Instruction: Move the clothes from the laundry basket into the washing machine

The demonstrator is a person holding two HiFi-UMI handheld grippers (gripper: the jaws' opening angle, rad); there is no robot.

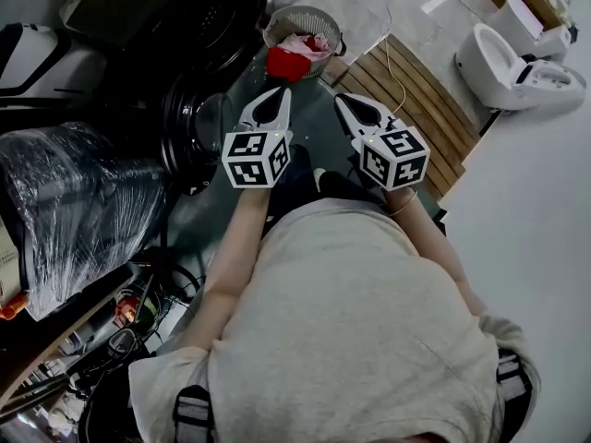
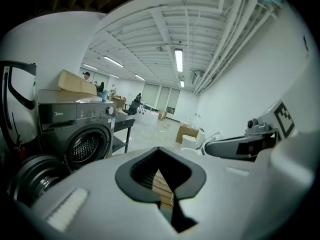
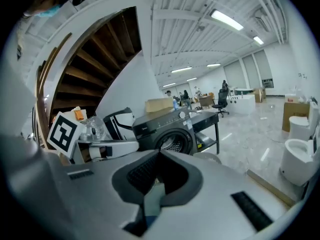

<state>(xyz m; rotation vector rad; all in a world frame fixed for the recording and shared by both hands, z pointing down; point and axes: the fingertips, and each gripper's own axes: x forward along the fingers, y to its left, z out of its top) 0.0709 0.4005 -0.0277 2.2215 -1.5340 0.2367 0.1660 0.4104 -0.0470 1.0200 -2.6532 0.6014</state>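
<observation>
Grey floor (image 1: 374,3), wooden slats (image 1: 420,95) beside laundry basket (image 1: 275,28)

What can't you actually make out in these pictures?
- How many clothes fill the basket: head view, too small, and the top pieces cover the rest.
- Whether the washing machine drum holds anything: both gripper views, too small and dark; head view, too dark.
- The floor under the person: head view, hidden by the torso.
- The far people: gripper views, too small.
</observation>
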